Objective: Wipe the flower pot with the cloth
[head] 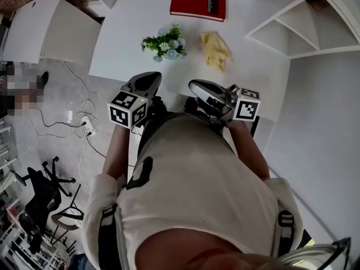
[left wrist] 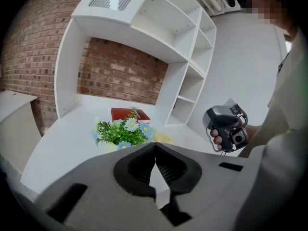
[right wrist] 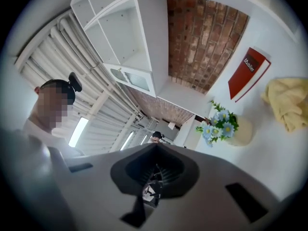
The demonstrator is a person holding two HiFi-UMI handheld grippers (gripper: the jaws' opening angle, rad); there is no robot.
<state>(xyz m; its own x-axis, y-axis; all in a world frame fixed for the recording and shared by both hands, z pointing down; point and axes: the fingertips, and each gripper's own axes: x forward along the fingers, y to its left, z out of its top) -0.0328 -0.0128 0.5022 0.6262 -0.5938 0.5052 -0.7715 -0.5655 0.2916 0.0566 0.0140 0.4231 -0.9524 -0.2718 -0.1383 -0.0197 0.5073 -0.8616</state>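
Observation:
A small pale flower pot (head: 166, 46) with blue and white flowers stands on the white desk (head: 124, 38); it also shows in the left gripper view as the pot (left wrist: 120, 134) and in the right gripper view as the pot (right wrist: 237, 129). A crumpled yellow cloth (head: 216, 49) lies to its right, seen too as the cloth (right wrist: 288, 100). My left gripper (head: 147, 81) and right gripper (head: 198, 86) hang side by side at the desk's near edge, short of both. Both are shut and hold nothing.
A red book (head: 198, 3) lies at the back of the desk. White corner shelves (head: 304, 21) stand at the right. Cables and a power strip (head: 87, 125) lie on the floor at the left, near a black chair base (head: 48, 190).

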